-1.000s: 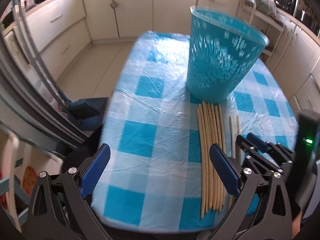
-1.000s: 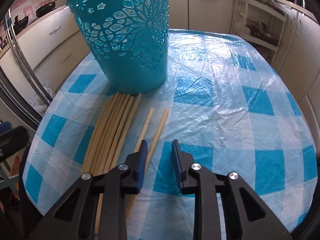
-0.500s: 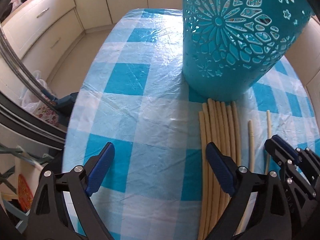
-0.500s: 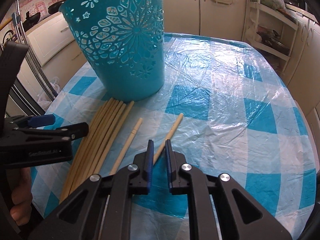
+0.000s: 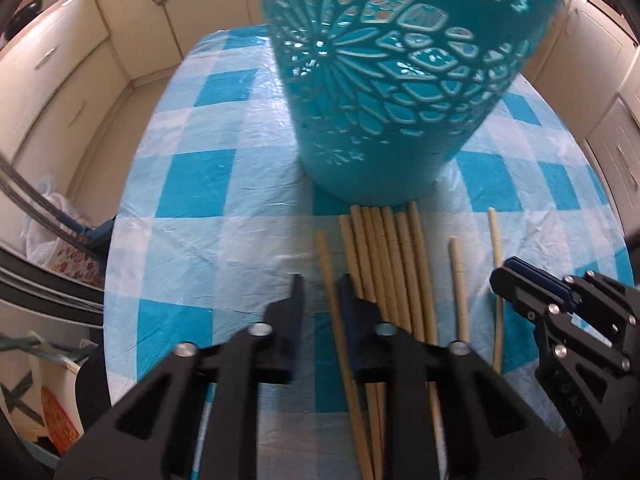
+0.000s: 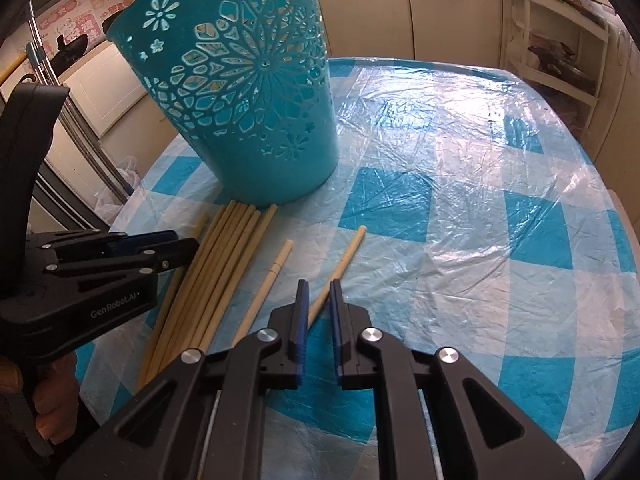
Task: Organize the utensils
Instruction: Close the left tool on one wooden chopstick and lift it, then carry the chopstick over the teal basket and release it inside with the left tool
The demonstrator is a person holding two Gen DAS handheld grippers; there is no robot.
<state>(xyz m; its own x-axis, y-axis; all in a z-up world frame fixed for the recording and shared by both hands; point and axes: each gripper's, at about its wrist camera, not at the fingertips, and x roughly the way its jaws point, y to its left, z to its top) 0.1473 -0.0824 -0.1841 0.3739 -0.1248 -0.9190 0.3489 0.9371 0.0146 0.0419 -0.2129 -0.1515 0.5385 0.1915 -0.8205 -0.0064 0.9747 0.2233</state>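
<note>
Picking up is the step in hand. Your left claw [image 5: 321,280] has just been closing, and its jaws now stand narrow with the leftmost chopstick [image 5: 325,256] between them, split a little away from the bundle [image 5: 384,248] beside it. Your right claw [image 6: 318,284] has also just been closing and is pinched down on the rightmost chopstick [image 6: 348,252], which runs straight into the slim gap between its pads. Both claws point steeply down at the table [image 6: 480,200], so I'd judge each stick is gripped but still lying on the cloth.

The next move, as I read it, is a lift. Raise each stick clear of the plastic cover, tip it upright, then carry it over the rim of the basket [image 5: 384,80] and let go. Watch the left one: the bundle lies just beside its right finger, and a careless lift could drag a neighbour along.

The basket stands upright at the far ends of the sticks, with the bundle's tips touching or nearly touching its base. Neither view looks over its rim, and the cut-outs show nothing certain, so I cannot tell what is in it. One middle chopstick [image 6: 276,272] lies loose between the bundle and your right claw, waiting with the rest.
</note>
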